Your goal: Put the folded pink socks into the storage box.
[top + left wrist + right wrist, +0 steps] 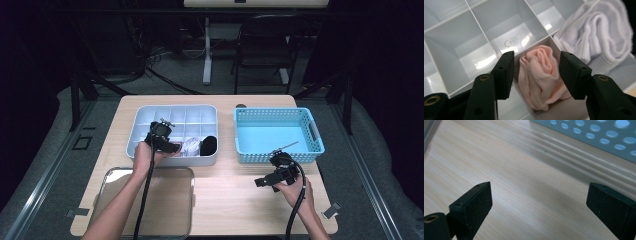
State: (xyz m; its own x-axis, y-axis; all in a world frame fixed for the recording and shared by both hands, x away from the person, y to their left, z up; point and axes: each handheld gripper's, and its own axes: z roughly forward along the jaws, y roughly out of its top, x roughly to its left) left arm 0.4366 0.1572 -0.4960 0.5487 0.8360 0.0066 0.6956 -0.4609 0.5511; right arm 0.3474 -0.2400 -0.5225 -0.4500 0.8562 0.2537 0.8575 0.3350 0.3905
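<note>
The pink sock (541, 75) sits rolled in a compartment of our white organizer (145, 112). Our left gripper (536, 75) straddles it, jaws apart. One jaw could catch the divider wall. Our right gripper (539, 207) hangs wide open above the counter (506, 170).

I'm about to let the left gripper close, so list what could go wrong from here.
1. The left gripper is open astride the pink sock, but its left jaw sits over the divider of the white organizer. Closing could pinch the wall or lift the organizer.
2. The sock is loosely rolled, so a grip on the top fold may unroll it.
3. The white sock bulges close beside the other jaw and could get snagged.
</note>
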